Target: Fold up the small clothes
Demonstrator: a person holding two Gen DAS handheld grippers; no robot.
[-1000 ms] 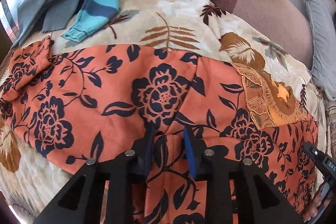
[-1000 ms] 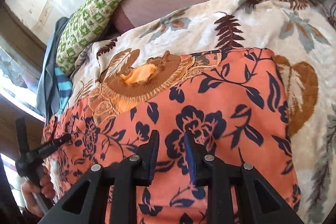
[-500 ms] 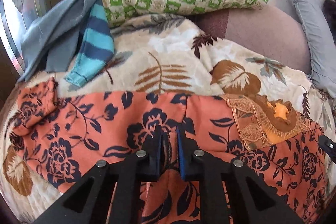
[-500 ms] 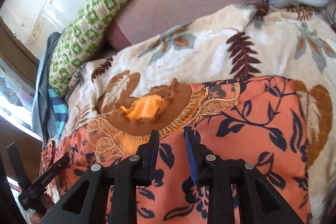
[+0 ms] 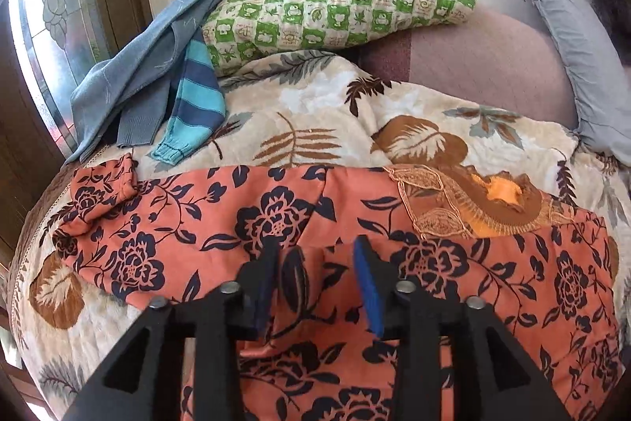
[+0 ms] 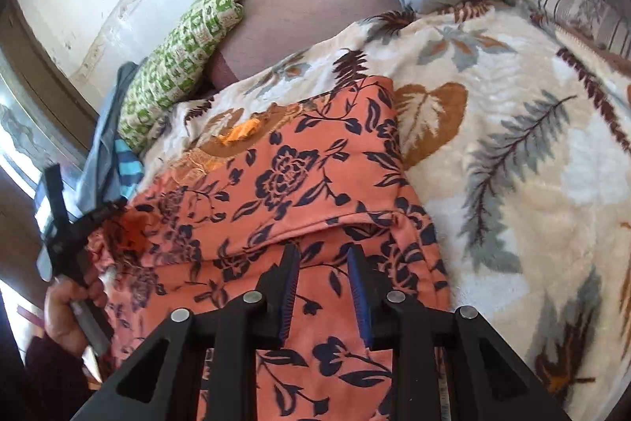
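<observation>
Change: since a second ago, left tongs (image 5: 315,255) have risen off the cloth and the right tongs (image 6: 321,263) have slid right.
Left tongs: jaws opening, nothing gripped.
Right tongs: narrow gap, over a folded hem; grip unclear.
Garment: orange floral garment (image 5: 453,263) spread across the leaf-print blanket (image 6: 512,152) on the bed.
Far left: green pillow (image 5: 339,6), striped sleeve (image 5: 195,101).

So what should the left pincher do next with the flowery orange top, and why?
Probably lift the left gripper clear and reach for the sleeve at the far left. Its jaws are opening, and the orange top lies slack between them, so that fold looks let go. The sleeve sticks out sideways on the blanket, not yet tucked in.
</observation>
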